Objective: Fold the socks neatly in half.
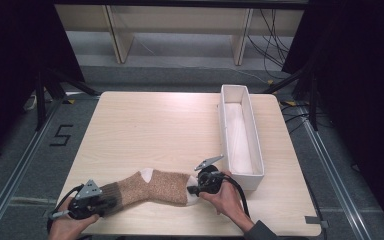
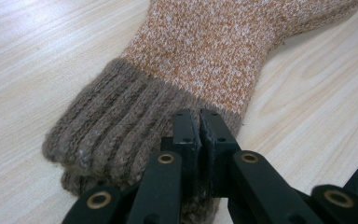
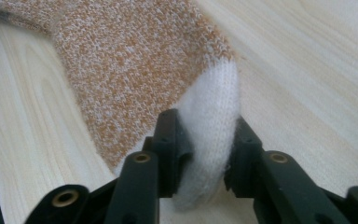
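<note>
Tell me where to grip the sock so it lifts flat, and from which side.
Grip the sock at both ends, coming in level along the table: the left tongs on the ribbed brown cuff, the right tongs on the white toe. It lies stretched out lengthwise, and the thick ends give both tongs purchase.

A light wooden table [image 1: 145,125] carries a brown knitted sock [image 1: 150,187] and a white tray [image 1: 252,150].

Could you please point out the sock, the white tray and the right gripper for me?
sock [image 1: 152,187], high view, orange middle.
white tray [image 1: 223,125], high view, left wall.
right gripper [image 3: 204,154], right gripper view, between its jaws.
</note>
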